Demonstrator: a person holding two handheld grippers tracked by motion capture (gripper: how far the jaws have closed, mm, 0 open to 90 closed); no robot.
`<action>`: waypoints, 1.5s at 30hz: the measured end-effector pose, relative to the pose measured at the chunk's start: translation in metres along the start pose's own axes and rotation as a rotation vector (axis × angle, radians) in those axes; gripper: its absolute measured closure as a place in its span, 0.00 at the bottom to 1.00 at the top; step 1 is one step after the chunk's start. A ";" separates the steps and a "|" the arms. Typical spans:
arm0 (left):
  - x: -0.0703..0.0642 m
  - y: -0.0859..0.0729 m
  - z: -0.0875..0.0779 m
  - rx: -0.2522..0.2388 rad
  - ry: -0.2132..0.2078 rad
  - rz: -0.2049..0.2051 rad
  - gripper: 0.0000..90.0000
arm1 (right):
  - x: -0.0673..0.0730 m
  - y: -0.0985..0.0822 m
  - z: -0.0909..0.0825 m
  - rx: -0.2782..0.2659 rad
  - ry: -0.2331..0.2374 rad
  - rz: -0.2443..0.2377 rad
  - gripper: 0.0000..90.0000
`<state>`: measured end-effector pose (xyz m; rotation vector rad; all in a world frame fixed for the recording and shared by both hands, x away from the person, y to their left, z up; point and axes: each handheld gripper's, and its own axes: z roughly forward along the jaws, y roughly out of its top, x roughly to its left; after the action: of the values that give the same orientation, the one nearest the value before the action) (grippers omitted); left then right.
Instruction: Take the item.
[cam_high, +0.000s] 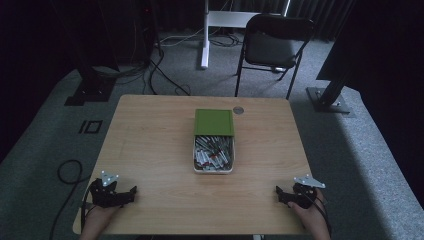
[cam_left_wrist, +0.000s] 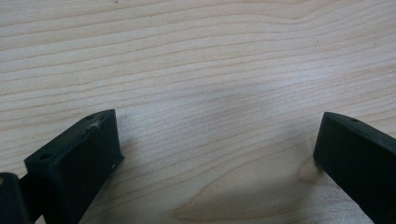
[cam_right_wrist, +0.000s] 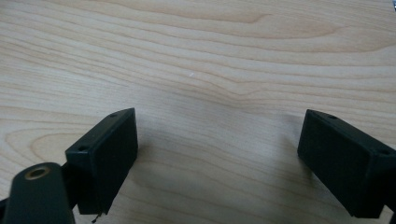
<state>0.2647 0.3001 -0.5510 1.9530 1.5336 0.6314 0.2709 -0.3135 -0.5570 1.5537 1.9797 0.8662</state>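
- Here the left gripper (cam_high: 131, 191) rests at the near left corner of the tabletop (cam_high: 150, 150), jaws spread wide with only bare wood between them in the left gripper view (cam_left_wrist: 217, 140).
- At the tabletop's middle sits a white box (cam_high: 213, 169) of small red-and-white items, its green lid (cam_high: 214, 122) slid back over the far half.
- A grey disc (cam_high: 238, 110) lies just beyond the lid.
- The right gripper (cam_high: 278, 192) rests at the near right corner, jaws likewise apart over bare wood (cam_right_wrist: 217, 135).
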 end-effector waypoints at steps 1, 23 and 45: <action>0.000 0.000 0.000 -0.001 0.000 -0.001 0.02 | 0.000 0.000 0.000 0.000 0.001 -0.001 0.13; 0.000 0.000 0.000 -0.001 0.000 0.000 0.02 | 0.000 0.001 0.001 -0.002 0.000 0.000 0.13; 0.000 0.000 0.000 0.001 0.000 0.001 0.02 | 0.009 0.023 0.000 -0.037 -0.015 -0.002 0.15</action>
<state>0.2647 0.3001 -0.5510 1.9543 1.5336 0.6310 0.2840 -0.3010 -0.5405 1.5333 1.9437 0.8830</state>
